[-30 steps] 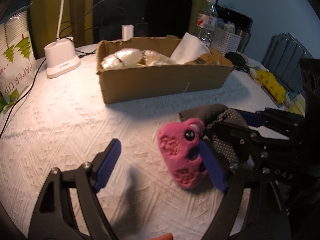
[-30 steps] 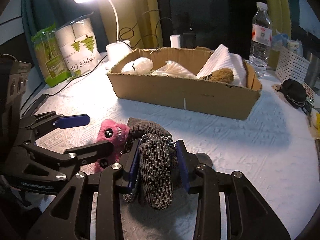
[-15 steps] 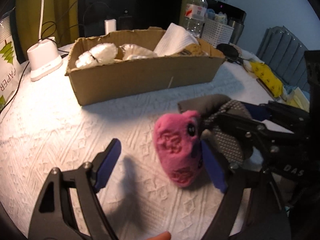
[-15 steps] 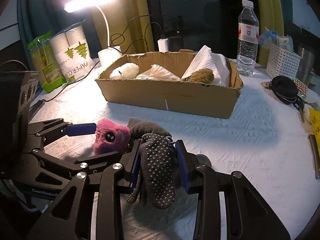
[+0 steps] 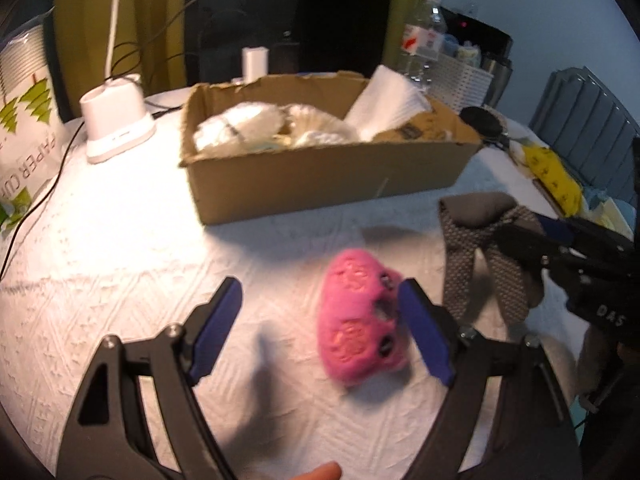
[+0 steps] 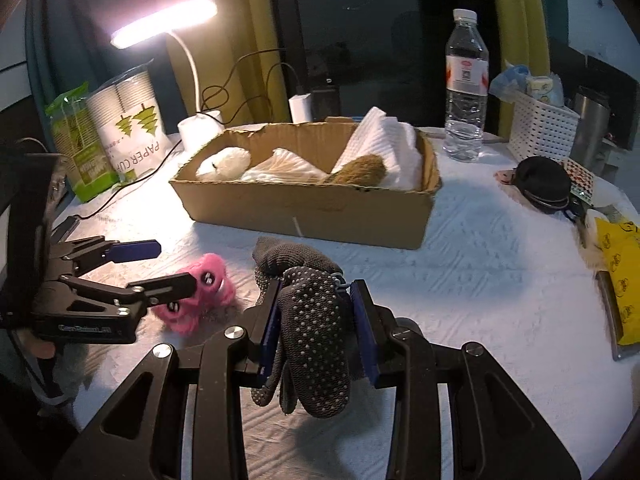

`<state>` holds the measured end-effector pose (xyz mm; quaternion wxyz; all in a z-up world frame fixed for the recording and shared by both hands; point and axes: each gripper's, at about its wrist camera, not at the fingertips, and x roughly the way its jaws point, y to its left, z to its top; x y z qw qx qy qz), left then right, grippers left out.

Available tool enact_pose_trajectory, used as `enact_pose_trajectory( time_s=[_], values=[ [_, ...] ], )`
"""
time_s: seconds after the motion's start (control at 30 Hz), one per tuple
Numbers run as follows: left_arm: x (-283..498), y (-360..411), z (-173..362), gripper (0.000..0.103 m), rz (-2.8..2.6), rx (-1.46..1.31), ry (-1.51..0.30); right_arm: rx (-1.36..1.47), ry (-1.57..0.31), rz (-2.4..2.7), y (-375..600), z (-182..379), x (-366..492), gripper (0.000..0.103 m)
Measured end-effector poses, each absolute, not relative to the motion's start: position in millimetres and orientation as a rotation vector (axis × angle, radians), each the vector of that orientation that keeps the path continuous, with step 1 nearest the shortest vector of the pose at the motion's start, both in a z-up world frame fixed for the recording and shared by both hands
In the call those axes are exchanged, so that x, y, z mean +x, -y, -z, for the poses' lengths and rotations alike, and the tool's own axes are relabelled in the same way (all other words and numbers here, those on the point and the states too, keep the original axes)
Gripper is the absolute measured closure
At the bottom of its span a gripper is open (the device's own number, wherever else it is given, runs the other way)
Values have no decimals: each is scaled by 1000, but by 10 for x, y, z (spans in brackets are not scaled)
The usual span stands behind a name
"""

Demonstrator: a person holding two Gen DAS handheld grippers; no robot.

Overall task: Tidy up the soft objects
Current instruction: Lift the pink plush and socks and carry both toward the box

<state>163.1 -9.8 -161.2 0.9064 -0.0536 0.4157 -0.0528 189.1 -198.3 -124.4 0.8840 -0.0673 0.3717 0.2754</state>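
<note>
Knit grey gloves (image 6: 316, 332), rubber-dotted, limp, pinched in right gripper (image 6: 316, 328) near cardboard box (image 6: 304, 208). Left gripper (image 5: 320, 320) jaws wide, holding nothing; fuzzy pink plush (image 5: 360, 332) betw. them, on tablecloth.

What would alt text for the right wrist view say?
The right gripper clamps a grey dotted sock above a white tablecloth. Left of it, the open left gripper straddles a pink plush toy; a cardboard box sits behind.
</note>
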Motion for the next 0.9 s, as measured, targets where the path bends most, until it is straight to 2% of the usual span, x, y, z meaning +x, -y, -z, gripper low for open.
enact_pose_trajectory(
  time_s=[0.33, 0.4, 0.5, 0.9],
  values=[
    [1718, 343, 1754, 25, 150, -29, -905, -122, -781, -556, 2064, 1264, 1907, 67],
    [1725, 354, 1787, 42, 151, -18, -919, -117, -779, -552, 2081, 1257, 1913, 67],
    [1709, 378, 1818, 57, 153, 10, -920, -113, -777, -549, 2086, 1246, 1917, 67],
    [1636, 327, 1557, 59, 174, -12, -850, -115, -741, -547, 2078, 1080, 1944, 67]
  ],
)
